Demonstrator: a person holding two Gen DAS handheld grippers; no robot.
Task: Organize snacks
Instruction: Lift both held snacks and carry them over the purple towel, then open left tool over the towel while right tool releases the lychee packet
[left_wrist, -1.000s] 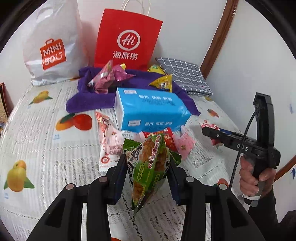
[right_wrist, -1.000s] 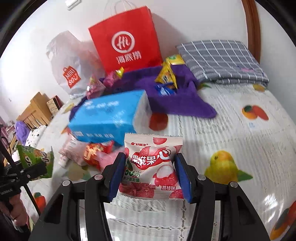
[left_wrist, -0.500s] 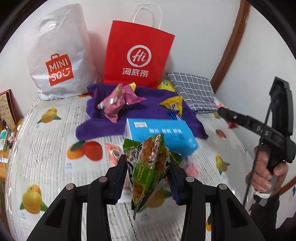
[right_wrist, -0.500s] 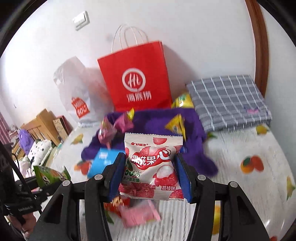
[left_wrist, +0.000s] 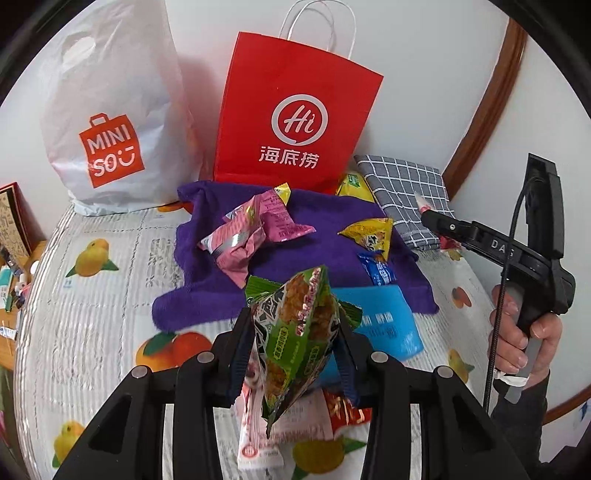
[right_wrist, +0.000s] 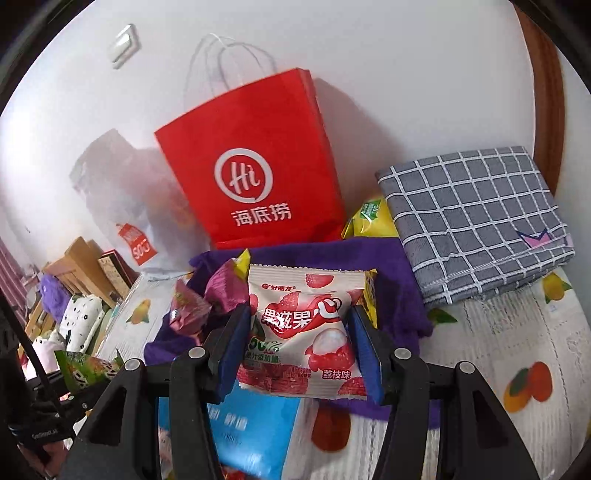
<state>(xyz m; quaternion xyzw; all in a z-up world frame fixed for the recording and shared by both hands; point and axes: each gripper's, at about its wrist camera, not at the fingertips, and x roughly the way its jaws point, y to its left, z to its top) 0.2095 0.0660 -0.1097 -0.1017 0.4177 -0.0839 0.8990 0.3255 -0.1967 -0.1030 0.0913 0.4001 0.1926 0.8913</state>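
The left gripper (left_wrist: 293, 345) has its jaws clamped on a green snack bag (left_wrist: 295, 332), held upright between the blue pads above the bench (left_wrist: 85, 321). The right gripper (right_wrist: 301, 350) has its jaws pressed against both sides of a pink-and-white lychee candy pack (right_wrist: 304, 332), face toward the camera.

The bench carries a white lace cloth printed with oranges and yellow fruit. Ahead of the left jaws a purple towel (left_wrist: 325, 218) lies spread, with pink snack packets (left_wrist: 251, 229) on it, a yellow triangular packet (left_wrist: 369, 232) ahead and to the right, and a small blue packet (left_wrist: 376, 267) just nearer. A blue tissue pack (left_wrist: 384, 325) sits right of the left jaws, partly on the towel's near edge. Below those jaws lie a white-and-pink packet (left_wrist: 258, 439) and a red one (left_wrist: 345, 410).

Beyond the towel a red paper bag (left_wrist: 295, 110) stands against the white wall (left_wrist: 424, 66), with a white plastic shopping bag (left_wrist: 107, 110) to its left and a folded grey checked cloth (left_wrist: 406, 192) to its right. A yellow packet (right_wrist: 369, 218) peeks out between red bag and checked cloth. A brown curved wooden trim (left_wrist: 484, 99) runs along the wall. Far left of the right jaws, wooden furniture (right_wrist: 74, 266) and what may be soft toys (right_wrist: 79, 321) show, blurred.
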